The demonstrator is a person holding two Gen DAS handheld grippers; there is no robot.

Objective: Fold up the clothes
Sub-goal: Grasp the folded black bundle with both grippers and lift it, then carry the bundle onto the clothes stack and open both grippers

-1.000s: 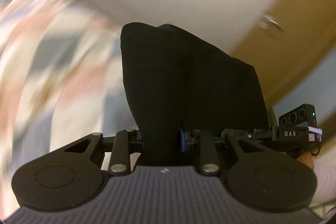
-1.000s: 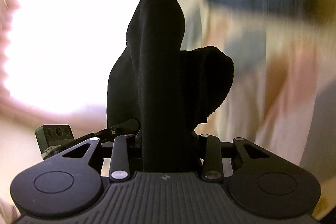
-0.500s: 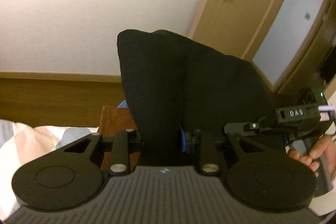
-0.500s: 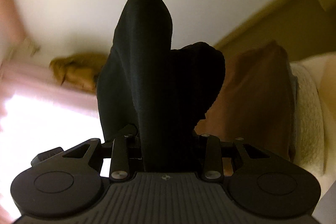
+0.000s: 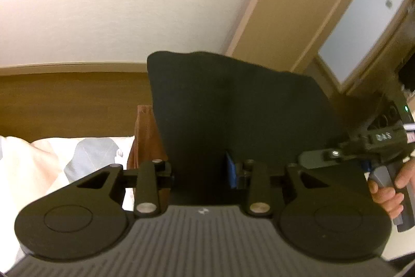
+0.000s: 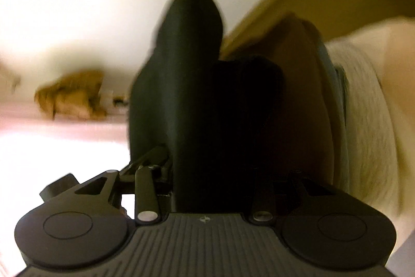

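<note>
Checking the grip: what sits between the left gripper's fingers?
In the left wrist view, black garment fills the gap of the left gripper.

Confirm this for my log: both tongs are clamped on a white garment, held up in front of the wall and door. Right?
Not quite. The garment is black, not white, as the left wrist view shows. The rest holds: the left tongs and the right tongs are both clamped on it, held up in front of the wall and door.
</note>
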